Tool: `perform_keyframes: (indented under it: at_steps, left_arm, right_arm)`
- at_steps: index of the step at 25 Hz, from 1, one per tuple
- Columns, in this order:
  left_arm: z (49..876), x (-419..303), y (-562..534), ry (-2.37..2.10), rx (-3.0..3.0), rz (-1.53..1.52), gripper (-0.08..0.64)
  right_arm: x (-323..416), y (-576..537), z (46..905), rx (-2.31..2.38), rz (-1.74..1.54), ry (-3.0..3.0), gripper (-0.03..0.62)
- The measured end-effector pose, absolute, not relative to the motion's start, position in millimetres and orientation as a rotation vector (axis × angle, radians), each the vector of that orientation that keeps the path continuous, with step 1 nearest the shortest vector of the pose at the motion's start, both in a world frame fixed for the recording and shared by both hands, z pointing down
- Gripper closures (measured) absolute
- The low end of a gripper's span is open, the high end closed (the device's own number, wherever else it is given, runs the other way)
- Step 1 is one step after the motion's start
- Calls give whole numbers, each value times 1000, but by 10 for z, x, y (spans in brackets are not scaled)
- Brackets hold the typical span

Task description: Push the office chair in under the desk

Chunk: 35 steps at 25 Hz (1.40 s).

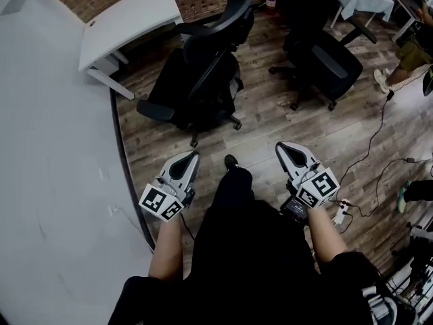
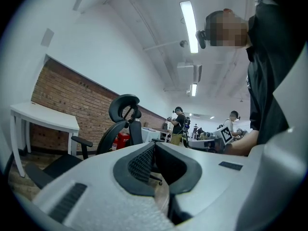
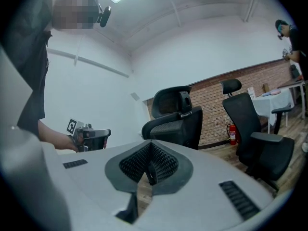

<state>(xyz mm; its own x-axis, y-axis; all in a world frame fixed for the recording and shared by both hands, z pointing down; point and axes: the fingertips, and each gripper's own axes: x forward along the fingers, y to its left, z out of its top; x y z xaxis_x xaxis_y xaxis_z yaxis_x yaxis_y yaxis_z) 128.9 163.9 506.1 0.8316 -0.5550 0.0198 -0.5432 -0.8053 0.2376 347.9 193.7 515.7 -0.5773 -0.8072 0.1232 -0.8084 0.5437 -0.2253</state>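
Black mesh-backed office chair [image 1: 203, 73] stands on wood floor [image 1: 270, 124], just out from white table [image 1: 128, 19], untouched | left gripper [image 1: 192, 157], right gripper [image 1: 285, 147]: fingers pressed together, empty | risk: off-centre shove could swivel castors [image 1: 236, 124], jamming armrest [image 1: 155, 109] (chair sits angled) against table edge.

The left hand-held gripper [image 2: 155, 150] has its jaws closed together, nothing between them. Beyond stands a black office chair [image 2: 111, 134], apart from the white table [image 2: 45, 117] along the brick wall [image 2: 72, 100]. A red fire extinguisher [image 2: 123, 140] shows behind the chair.
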Motion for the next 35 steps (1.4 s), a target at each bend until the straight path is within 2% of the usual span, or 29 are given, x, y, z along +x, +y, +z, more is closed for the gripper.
perform_keyframes:
  at_steps: [13,23,24,26,30,35]
  left_arm:
    - [4724,1333,497,-881,2856,-45,544]
    - [4637,1483,-180,-796,2951,254,538]
    - [4638,1494,-232,-791,2953,268,522]
    - [4670,1539,-309,-761,2956,320,436]
    - [4835,1673,-324,-664,2974,532,392]
    - [5112,1814,-322,-615,2939,786,374]
  right_arm:
    - [3783,945,5095,1462,363,-2663,588]
    - [3625,-124,4874,1363,257,-2623,588]
    - [3615,-195,4878,1361,256,-2620,588]
    - [3607,-311,4906,1361,263,-2606,588]
    - [3596,-480,4953,1367,273,-2577,588]
    - [3639,-636,4919,1362,262,-2568,588]
